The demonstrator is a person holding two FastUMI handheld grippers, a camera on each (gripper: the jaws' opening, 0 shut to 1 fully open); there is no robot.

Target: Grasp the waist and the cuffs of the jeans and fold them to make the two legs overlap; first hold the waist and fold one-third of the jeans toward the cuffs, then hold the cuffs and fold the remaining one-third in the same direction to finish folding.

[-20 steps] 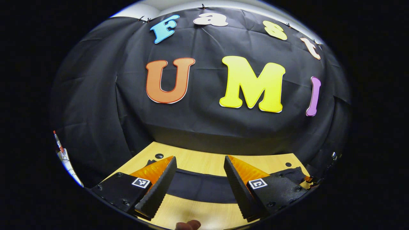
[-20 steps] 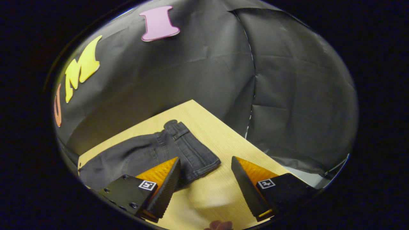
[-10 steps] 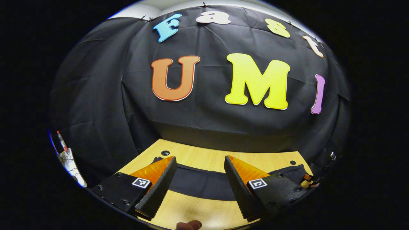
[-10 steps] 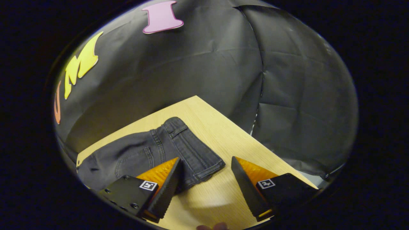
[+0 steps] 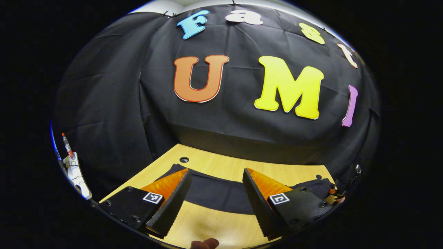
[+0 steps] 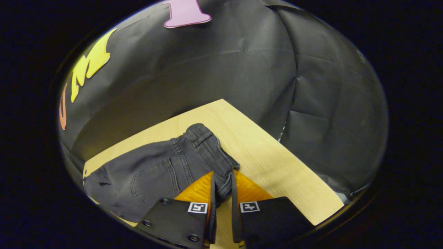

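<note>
In the right gripper view we see dark grey jeans (image 6: 162, 173) lying flat on a light wooden desk (image 6: 277, 166), close to the desk's far edge where it meets the booth's black cloth wall (image 6: 214, 69). The waist (image 6: 207, 145) points toward the desk's far right corner, with a belt loop and a back pocket showing, and the legs run off to the left. The right gripper (image 6: 223, 188) has its two fingers drawn close together, pinching the near corner of the waistband between them, and the denim bunches up a little at that spot. In the left gripper view the left gripper (image 5: 216, 197) hangs over the desk with its fingers spread wide apart and nothing between them. Beyond its fingertips the jeans stretch as a dark band across the desk, from near a small round hole (image 5: 184, 159) by the desk's far left edge to the right side. A fingertip of the person's hand (image 5: 205, 243) peeks in at the bottom of that view.
</note>
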